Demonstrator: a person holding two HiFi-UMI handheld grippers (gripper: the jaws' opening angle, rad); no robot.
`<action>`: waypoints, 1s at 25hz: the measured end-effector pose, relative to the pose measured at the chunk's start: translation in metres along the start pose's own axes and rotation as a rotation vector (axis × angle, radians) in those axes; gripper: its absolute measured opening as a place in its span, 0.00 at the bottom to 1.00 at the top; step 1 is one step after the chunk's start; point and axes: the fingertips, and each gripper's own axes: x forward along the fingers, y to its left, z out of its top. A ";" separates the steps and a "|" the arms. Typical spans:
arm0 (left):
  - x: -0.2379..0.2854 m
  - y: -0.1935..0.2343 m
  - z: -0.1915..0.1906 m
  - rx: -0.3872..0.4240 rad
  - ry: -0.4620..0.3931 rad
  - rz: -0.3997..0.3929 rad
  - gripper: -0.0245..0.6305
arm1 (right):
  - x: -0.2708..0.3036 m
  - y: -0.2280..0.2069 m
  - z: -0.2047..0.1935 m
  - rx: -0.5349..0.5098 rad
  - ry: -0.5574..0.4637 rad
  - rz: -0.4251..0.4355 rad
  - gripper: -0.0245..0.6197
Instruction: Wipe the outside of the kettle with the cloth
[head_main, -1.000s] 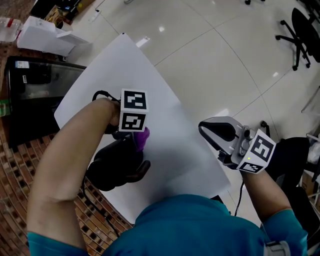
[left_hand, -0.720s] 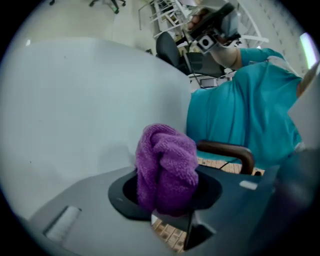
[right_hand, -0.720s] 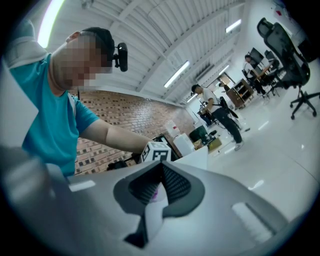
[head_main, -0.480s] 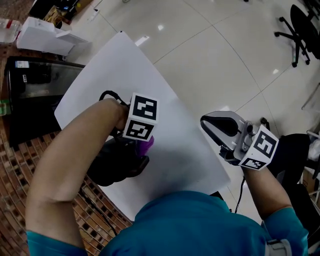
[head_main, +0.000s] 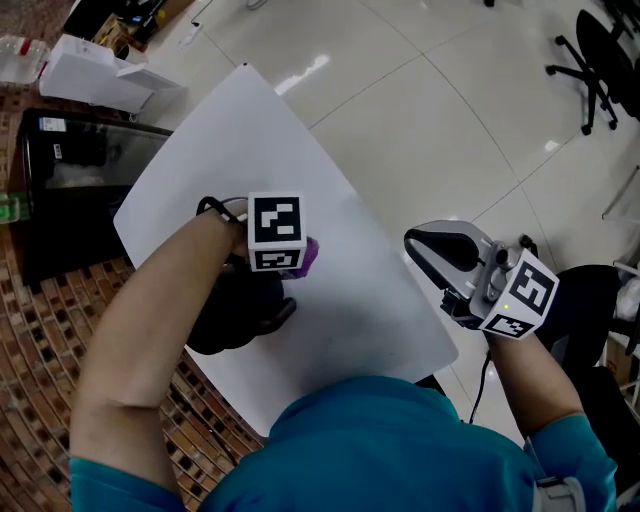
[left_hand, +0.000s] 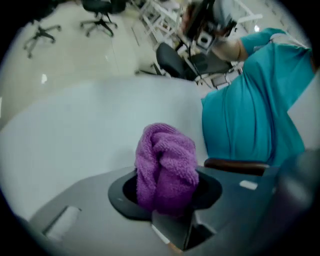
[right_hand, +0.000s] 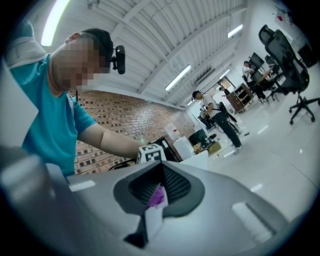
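My left gripper is pinching the purple cloth. Its tongs are clamped on the lower end of the bundle, and the rest stands up in a thick fold in front of the camera.

From the head view, the black kettle sits on the white table near its left edge, half covered by my left forearm. The cloth pokes out just below the marker cube, at the kettle's far right shoulder. I can't tell whether it is actually touching the kettle.

Compared with half a second ago, the cloth has slid up along the kettle's right side, away from me. The cube has swung round, so its top face now looks squarely at the head camera. A second ago the cloth sat lower still, nearer the spout end.

My right gripper hangs off the table's right edge, well apart from the kettle, and has barely shifted over that second. Its tongs are spread a little and hold nothing. Through the gap in its own view I see a sliver of purple, in line with the left gripper across the table.
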 end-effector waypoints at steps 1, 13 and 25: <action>-0.022 -0.003 0.011 -0.026 -0.120 0.058 0.29 | -0.003 0.002 0.003 -0.002 -0.003 -0.001 0.05; -0.142 -0.124 -0.027 -0.516 -1.219 0.560 0.29 | 0.010 0.028 0.009 -0.019 0.050 0.078 0.05; -0.174 -0.070 -0.044 -0.343 -1.178 0.780 0.29 | 0.048 0.061 0.008 -0.079 0.133 0.120 0.05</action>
